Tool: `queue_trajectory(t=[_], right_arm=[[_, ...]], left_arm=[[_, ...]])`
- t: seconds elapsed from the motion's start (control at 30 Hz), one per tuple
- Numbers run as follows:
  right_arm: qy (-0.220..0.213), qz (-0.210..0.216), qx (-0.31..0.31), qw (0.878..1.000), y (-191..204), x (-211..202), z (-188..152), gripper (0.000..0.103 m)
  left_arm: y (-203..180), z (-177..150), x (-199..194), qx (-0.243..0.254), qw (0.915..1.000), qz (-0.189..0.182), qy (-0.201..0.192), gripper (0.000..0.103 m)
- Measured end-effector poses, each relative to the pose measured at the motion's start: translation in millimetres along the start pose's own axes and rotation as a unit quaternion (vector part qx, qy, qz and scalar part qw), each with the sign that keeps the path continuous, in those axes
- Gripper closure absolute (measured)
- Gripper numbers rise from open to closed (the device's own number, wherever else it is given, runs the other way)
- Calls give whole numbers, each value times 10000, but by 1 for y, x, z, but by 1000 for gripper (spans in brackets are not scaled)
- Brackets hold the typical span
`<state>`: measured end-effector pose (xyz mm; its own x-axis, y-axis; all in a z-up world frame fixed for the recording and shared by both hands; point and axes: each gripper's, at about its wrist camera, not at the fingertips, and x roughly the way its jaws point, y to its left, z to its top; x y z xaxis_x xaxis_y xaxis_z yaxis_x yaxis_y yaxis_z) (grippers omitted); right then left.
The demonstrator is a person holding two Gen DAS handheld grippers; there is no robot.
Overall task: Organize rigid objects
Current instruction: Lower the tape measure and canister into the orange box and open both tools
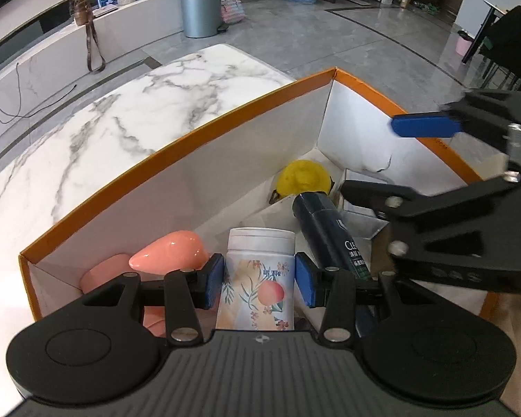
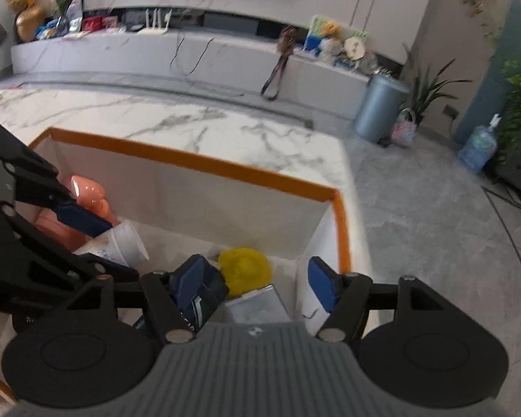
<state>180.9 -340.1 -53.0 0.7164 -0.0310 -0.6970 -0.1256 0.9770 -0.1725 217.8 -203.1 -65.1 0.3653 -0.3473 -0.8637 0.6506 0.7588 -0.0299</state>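
Left tongs (image 1: pixel 259 279) are clamped on the white floral jar (image 1: pixel 258 278), held low inside the orange-rimmed box (image 1: pixel 177 146). Right tongs (image 2: pixel 257 286) stand wide and empty, the dark bottle (image 1: pixel 333 236) against their left pad. Risk: jar may strike the bottle or pink item (image 1: pixel 170 252) beside it on release.

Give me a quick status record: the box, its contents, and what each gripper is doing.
box: orange-rimmed box on marble table
contents: yellow toy, dark bottle, pink object, silver tin
left gripper: closed on floral jar, inside box
right gripper: open, empty, above the dark bottle and tin
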Motion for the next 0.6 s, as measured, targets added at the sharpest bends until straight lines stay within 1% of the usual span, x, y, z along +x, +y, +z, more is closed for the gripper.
queue_trajectory(t=[0.03,0.1,0.23,0.37,0.43,0.5,0.6], right_arm=[[-36,10,130,9999,-2,-3,-1,31],[-52,47,342,9994,-4,-7,-5,31],[31,135,703,9974,-7,-12,-12,31],[35,182,902,9958,-7,-17,-19,30],[66,198,979,9950,-8,-17,-21,30],[92,211,1043,9943,-8,-17,-22,30],[104,176,1047,9943,-8,-16,-22,30]], left_arm=[[0,-1,1,-15,10000,-3,0,53],[-1,-1,4,-9,10000,22,2,53],[-8,-4,9,139,9998,150,-16,54],[-11,-7,8,222,9993,266,-154,53],[-13,-8,6,277,9990,301,-196,52],[-14,-9,3,286,9987,338,-247,46],[-13,-11,-3,217,9987,332,-319,42]])
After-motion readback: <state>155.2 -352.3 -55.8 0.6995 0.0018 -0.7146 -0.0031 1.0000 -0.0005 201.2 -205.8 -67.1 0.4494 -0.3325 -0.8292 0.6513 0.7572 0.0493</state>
